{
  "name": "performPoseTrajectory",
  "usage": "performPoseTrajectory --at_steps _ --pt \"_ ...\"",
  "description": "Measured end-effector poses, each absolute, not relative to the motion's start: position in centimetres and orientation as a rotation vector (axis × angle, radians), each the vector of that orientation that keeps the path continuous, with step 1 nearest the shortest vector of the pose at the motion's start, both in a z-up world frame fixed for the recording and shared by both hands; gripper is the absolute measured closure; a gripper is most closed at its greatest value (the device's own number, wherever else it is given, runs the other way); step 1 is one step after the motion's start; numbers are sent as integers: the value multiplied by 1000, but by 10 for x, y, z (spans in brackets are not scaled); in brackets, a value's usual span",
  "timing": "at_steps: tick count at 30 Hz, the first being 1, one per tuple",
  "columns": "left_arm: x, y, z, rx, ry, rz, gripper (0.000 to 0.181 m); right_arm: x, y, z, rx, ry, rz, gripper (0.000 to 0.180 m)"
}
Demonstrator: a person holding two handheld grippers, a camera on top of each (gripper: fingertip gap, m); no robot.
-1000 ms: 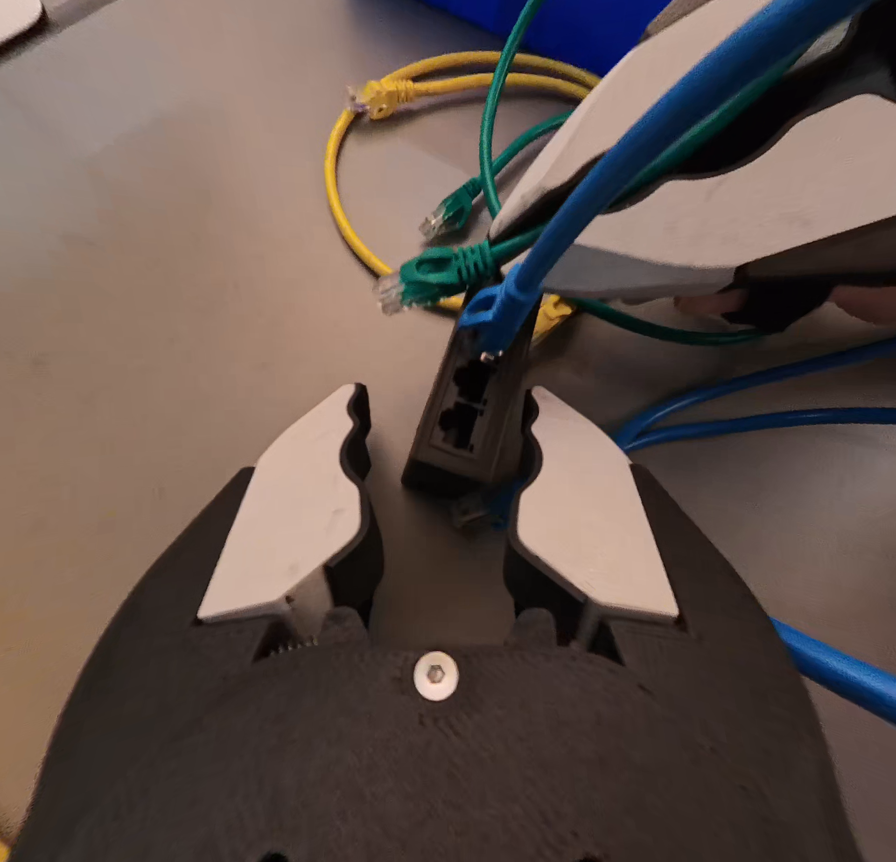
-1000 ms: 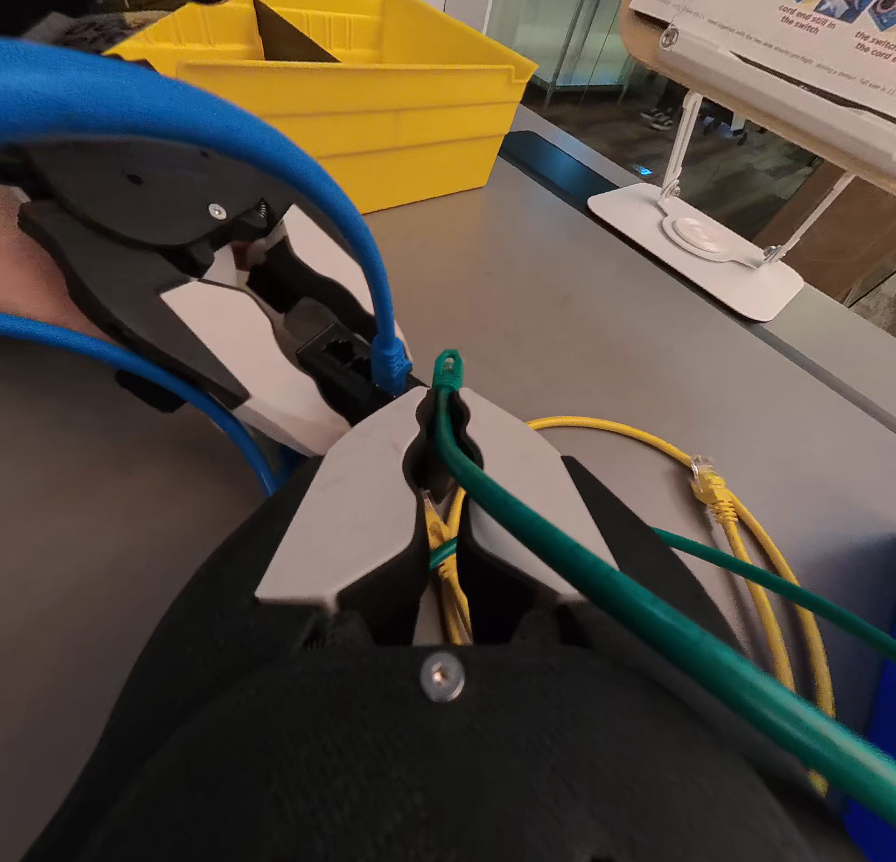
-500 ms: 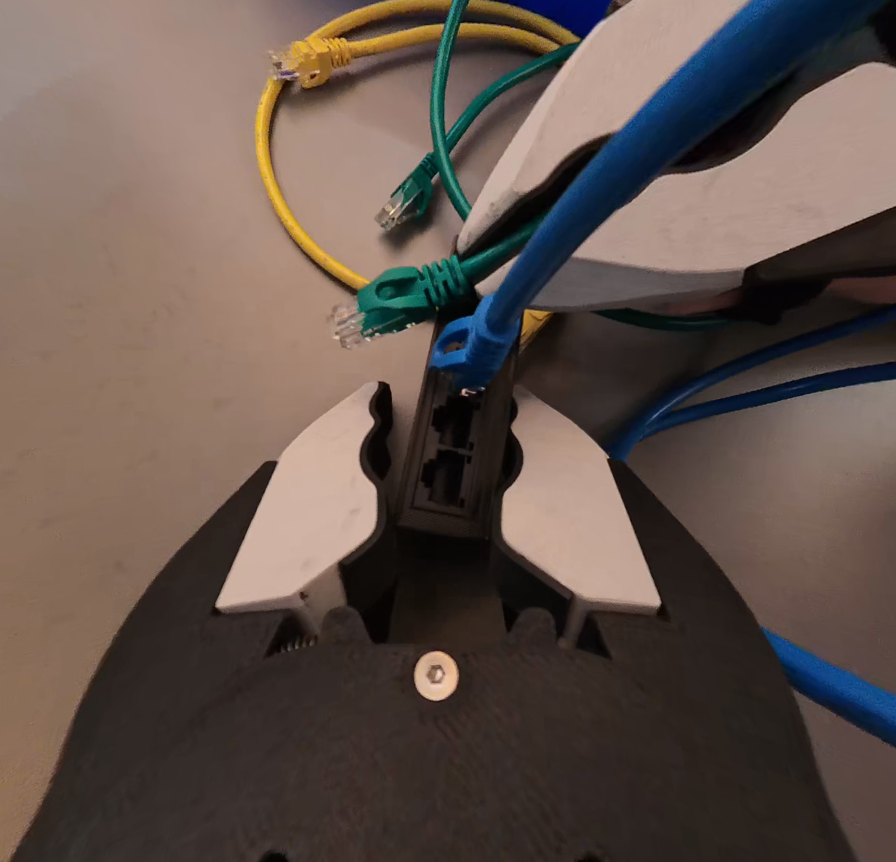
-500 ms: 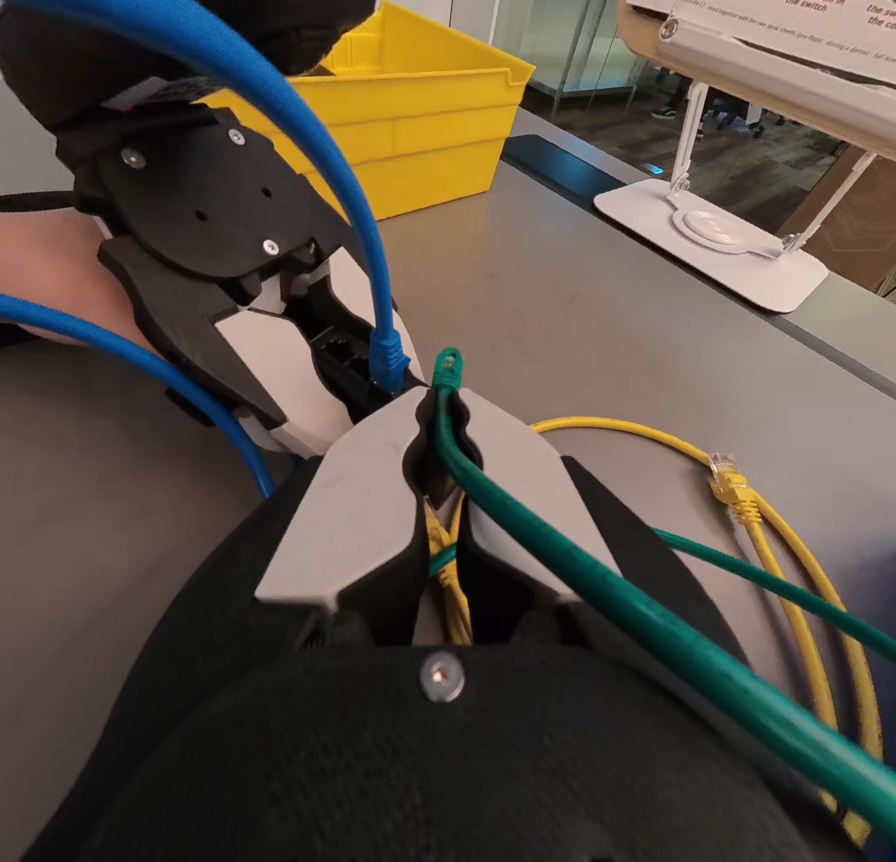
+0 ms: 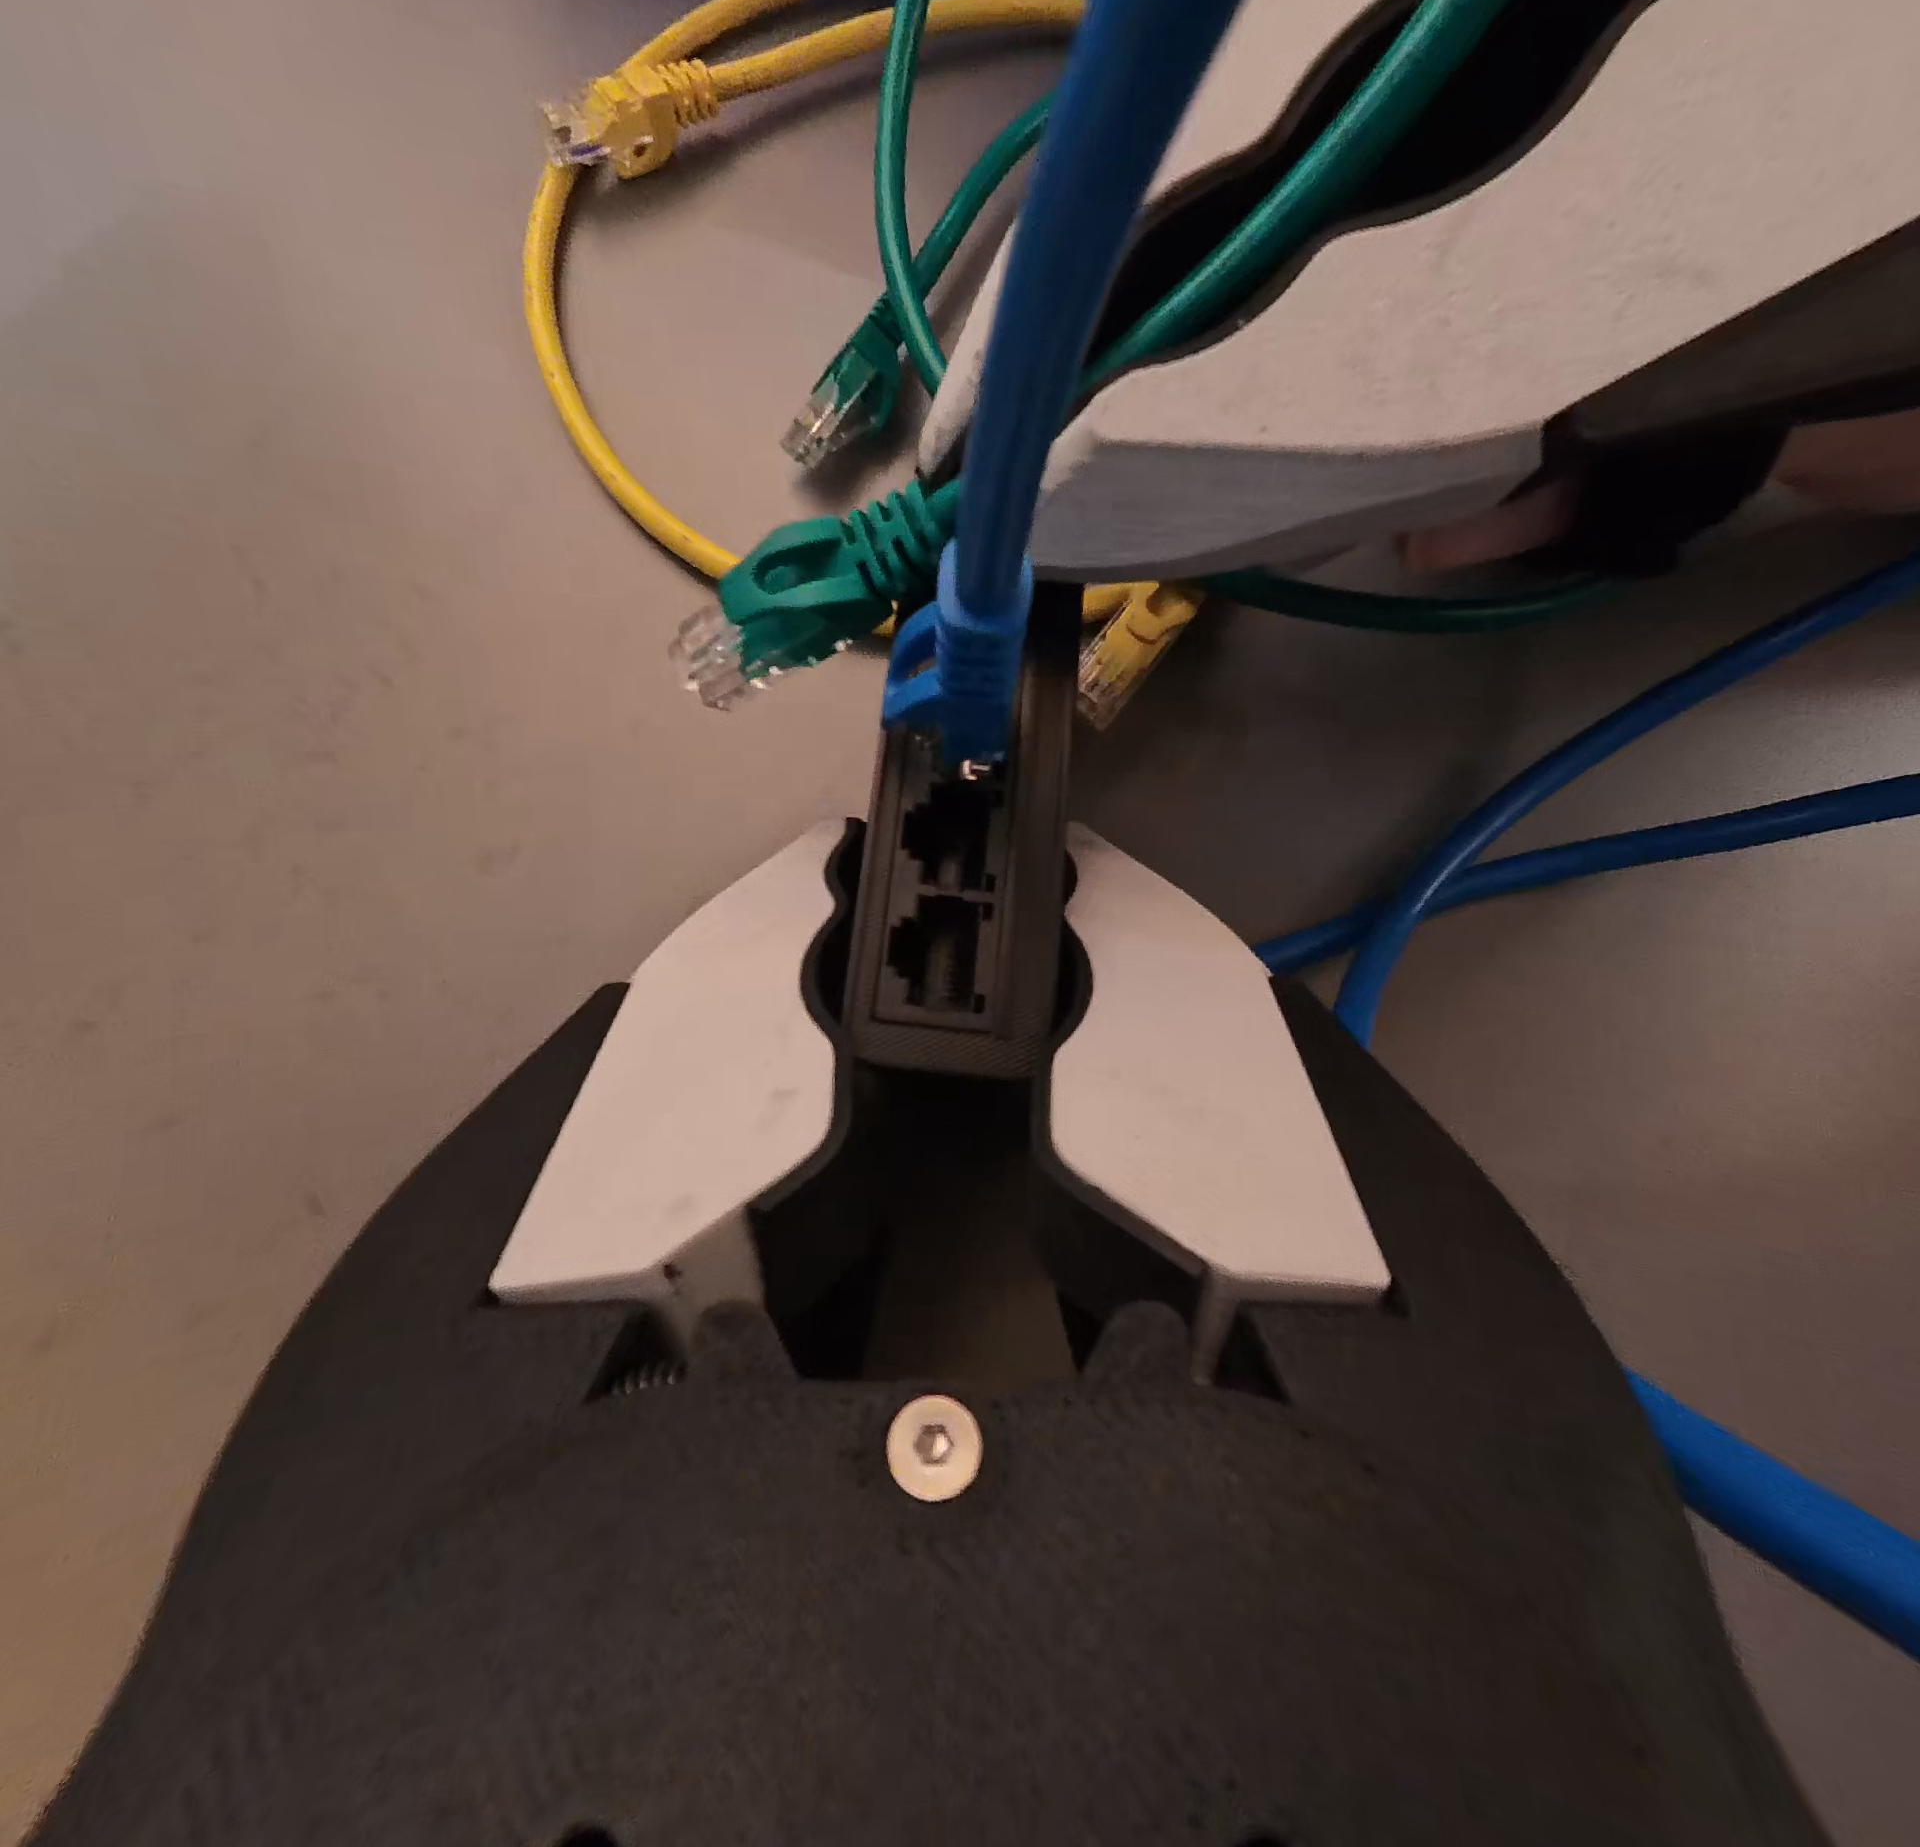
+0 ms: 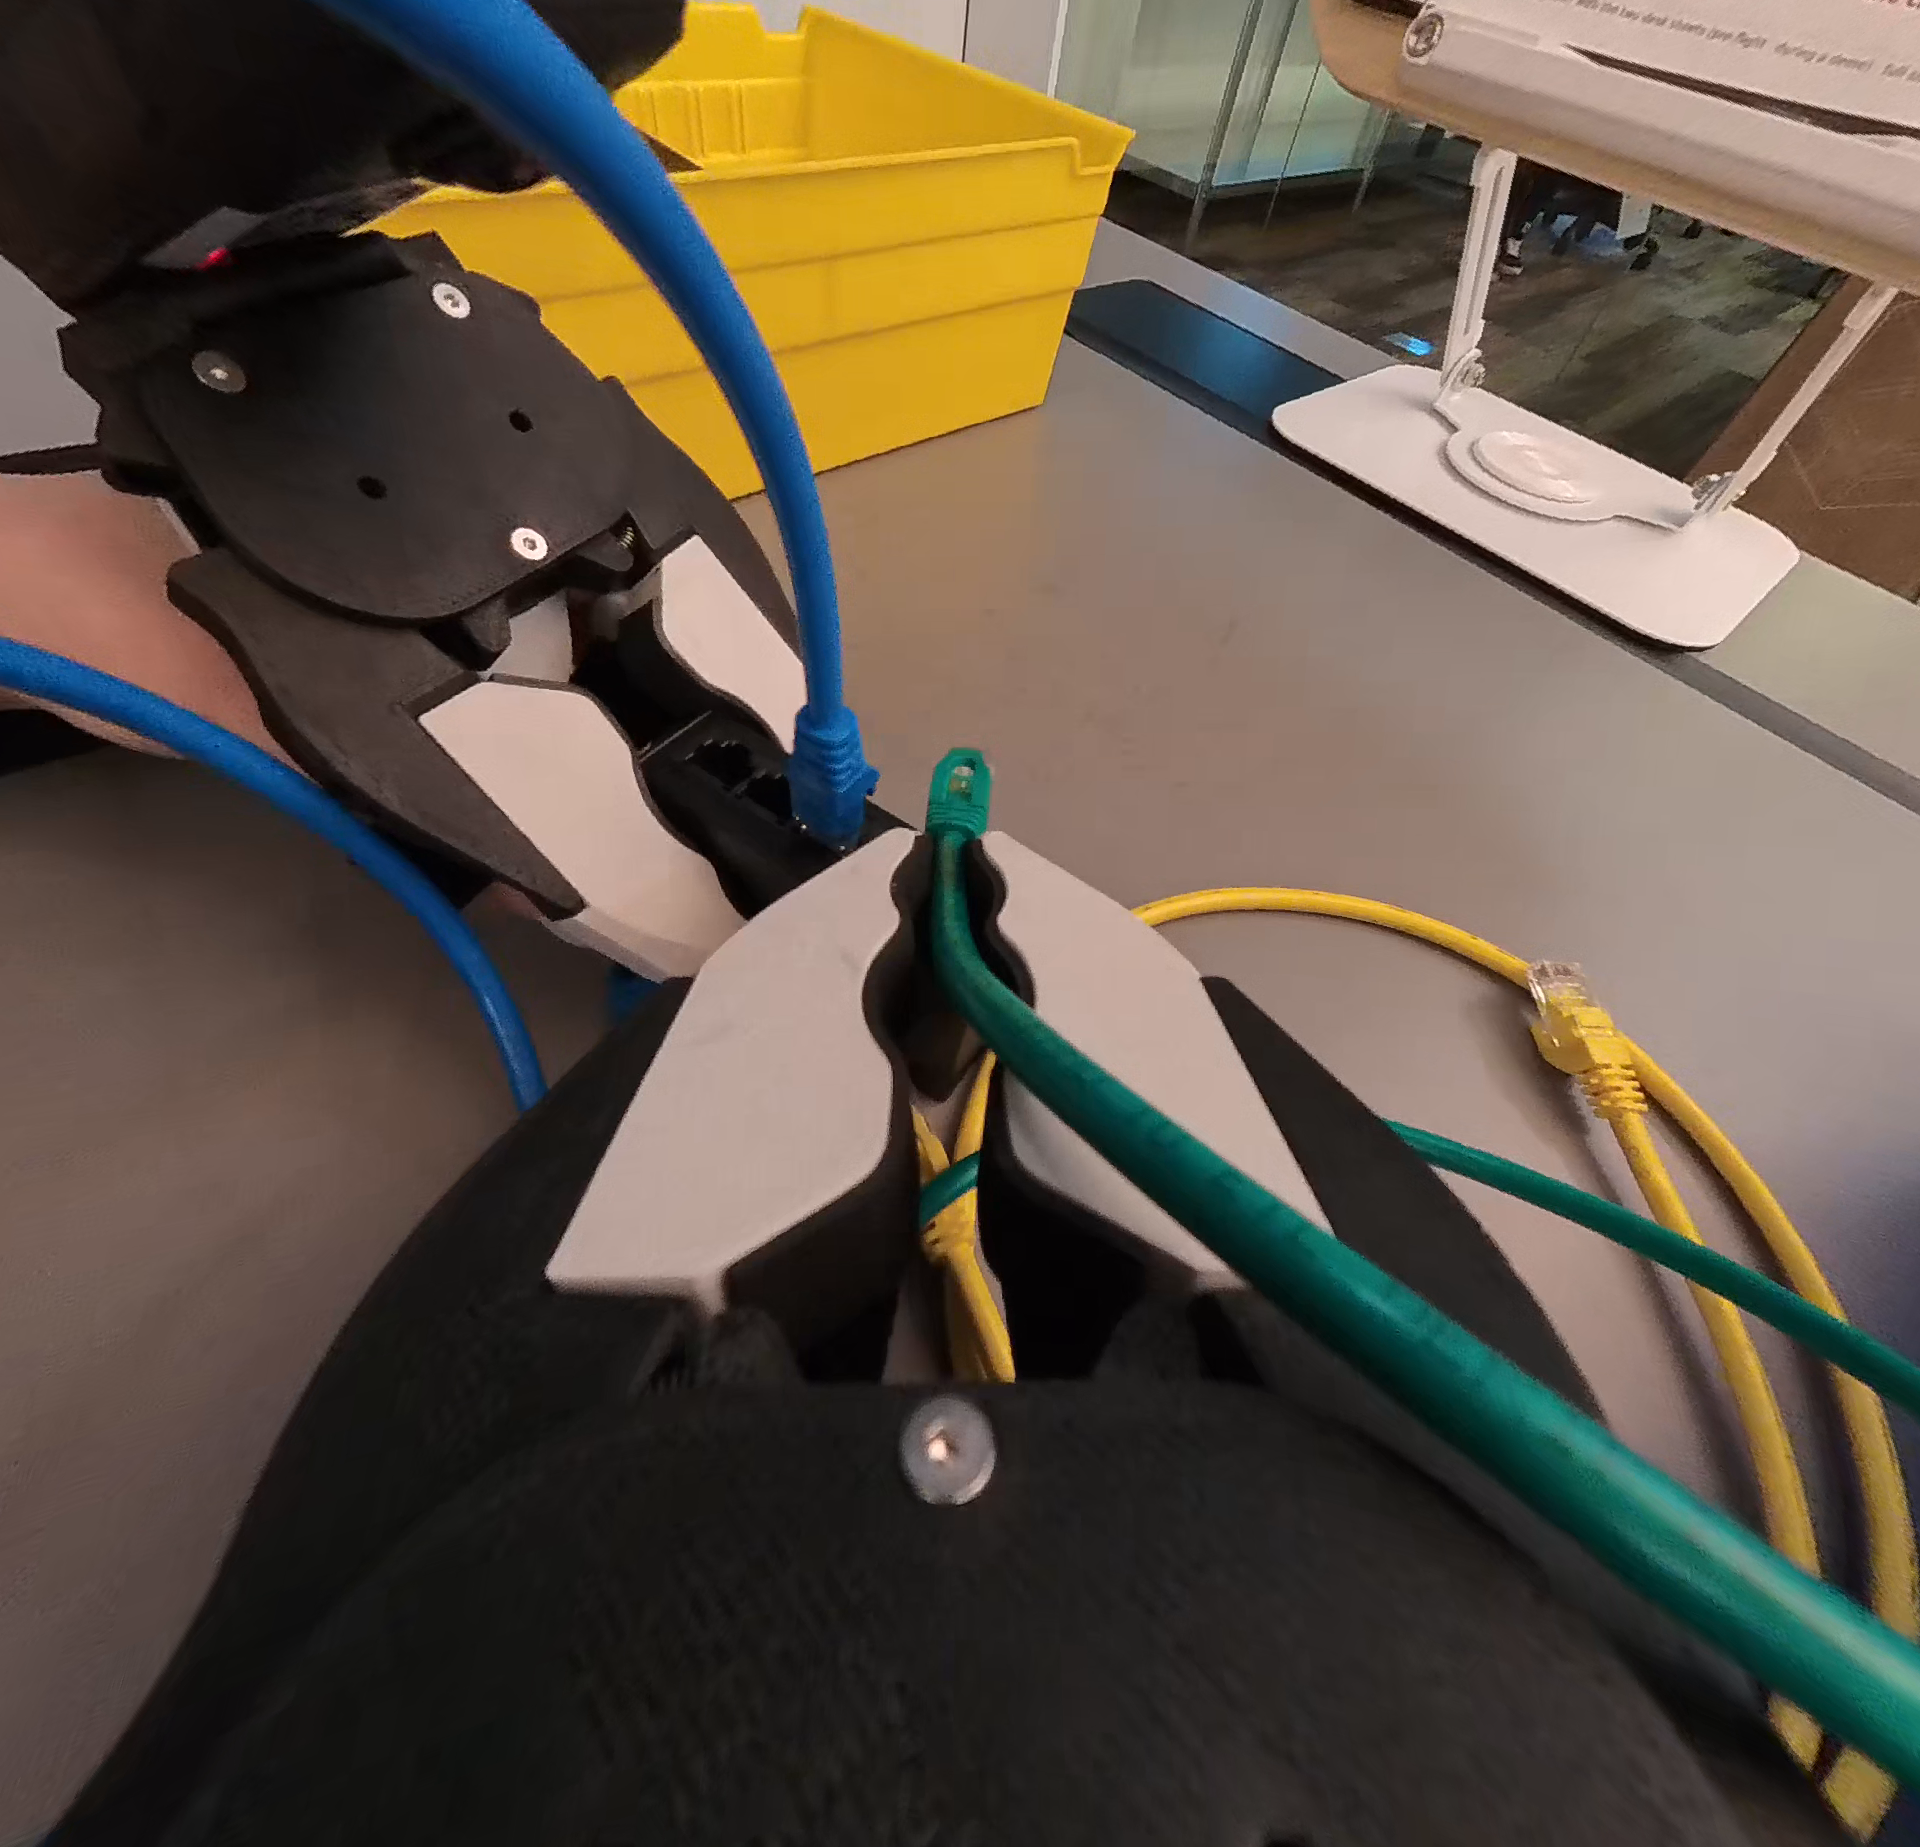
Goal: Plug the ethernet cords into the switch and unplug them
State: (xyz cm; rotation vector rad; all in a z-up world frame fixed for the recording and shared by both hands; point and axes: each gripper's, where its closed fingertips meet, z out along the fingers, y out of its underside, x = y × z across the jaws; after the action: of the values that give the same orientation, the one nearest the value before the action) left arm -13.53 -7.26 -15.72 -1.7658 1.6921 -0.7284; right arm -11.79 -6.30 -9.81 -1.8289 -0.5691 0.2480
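Switch (image 5: 961, 924) sits on the worktop (image 5: 260, 758), a small black block, clamped by its sides in my left claw (image 5: 956, 950). I judge it light and rigid; alone it would skate under a push, so a side grip near the port end suits it. Two ports face up empty; the blue cord (image 5: 1049, 270) is seated in the far one, its plug (image 5: 961, 670) upright.

Right claw (image 6: 951, 914) is closed on the green cord (image 6: 1195, 1153) just behind its plug (image 6: 958, 784), which pokes past the tips, close to the switch. I judge the cord springy and the plug's clip brittle, so hold by the boot, not the cable.

Left view shows the open ports, the green plug's clear tip and a second, loose green plug (image 5: 842, 400). Right view shows instead the yellow cord (image 6: 1662, 1153) passing under my claw, a yellow bin (image 6: 894, 270) and a white stand (image 6: 1538, 509).
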Motion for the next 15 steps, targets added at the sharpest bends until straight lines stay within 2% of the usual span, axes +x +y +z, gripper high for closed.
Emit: performPoseTrajectory --at_steps 3,6,15 --pt "-134 -70 -150 -1712 1671 -679 151 -118 -63 -93 -1814 -561 270 173" --pt "-134 -63 -122 -1616 1604 -607 151 -110 -63 -65 -1740 -524 296 173" --pt "-146 -21 -7 -1334 1506 -118 152 -74 -99 89 -1468 -491 321 174"
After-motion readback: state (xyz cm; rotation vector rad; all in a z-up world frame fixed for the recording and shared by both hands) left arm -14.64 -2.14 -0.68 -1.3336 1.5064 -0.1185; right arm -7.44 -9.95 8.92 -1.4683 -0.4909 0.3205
